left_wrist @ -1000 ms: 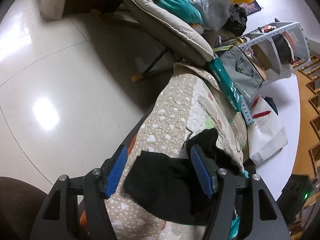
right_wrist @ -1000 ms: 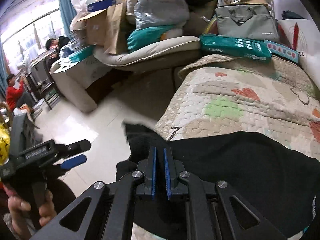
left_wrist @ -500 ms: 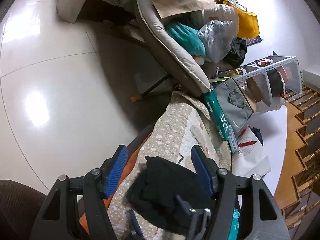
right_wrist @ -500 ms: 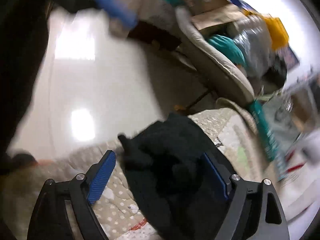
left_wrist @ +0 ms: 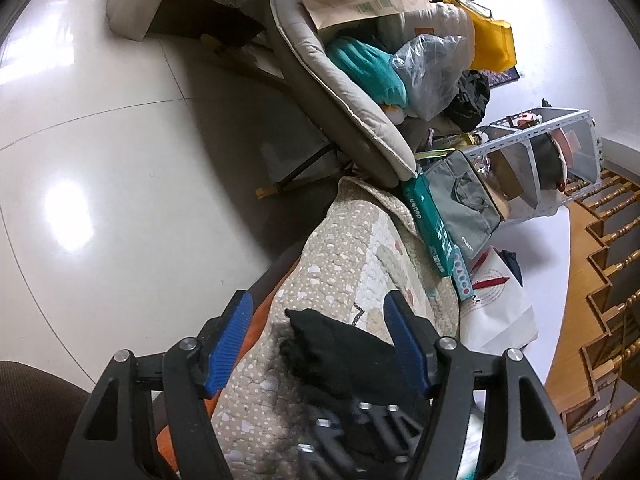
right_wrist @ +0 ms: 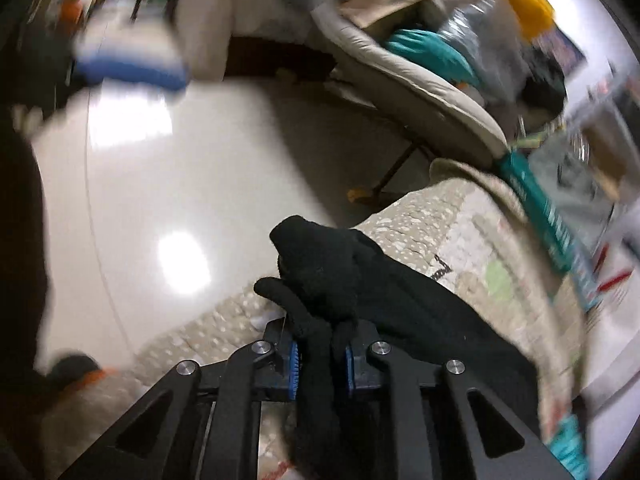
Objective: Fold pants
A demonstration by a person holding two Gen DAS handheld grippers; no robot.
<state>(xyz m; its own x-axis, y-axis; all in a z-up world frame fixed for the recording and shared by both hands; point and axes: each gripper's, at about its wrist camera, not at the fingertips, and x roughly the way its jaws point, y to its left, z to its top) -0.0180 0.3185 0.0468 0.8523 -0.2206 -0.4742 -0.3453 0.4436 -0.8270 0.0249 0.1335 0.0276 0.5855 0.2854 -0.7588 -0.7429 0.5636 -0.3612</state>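
Note:
Black pants (left_wrist: 340, 352) lie bunched on a quilted patterned cover (left_wrist: 344, 264). My left gripper (left_wrist: 318, 340) is open and empty, its blue pads either side of the pants, above them. My right gripper (right_wrist: 321, 356) is shut on a bunched fold of the black pants (right_wrist: 320, 264), which rises past the blue pads. The right gripper also shows blurred in the left wrist view (left_wrist: 352, 428), under the left gripper. The left gripper's blue pad shows blurred in the right wrist view (right_wrist: 132, 68), upper left.
A padded beige chair (left_wrist: 344, 96) piled with bags and cardboard stands beyond the cover. A teal box (left_wrist: 432, 224) and grey bag (left_wrist: 464, 208) lie at the cover's far edge. Glossy white floor (left_wrist: 100, 160) spreads to the left. A metal shelf (left_wrist: 548, 152) stands right.
My right gripper opened, moved over the pants, then shut on a bunched fold. The left gripper lifted and stayed open. The pants are more gathered.

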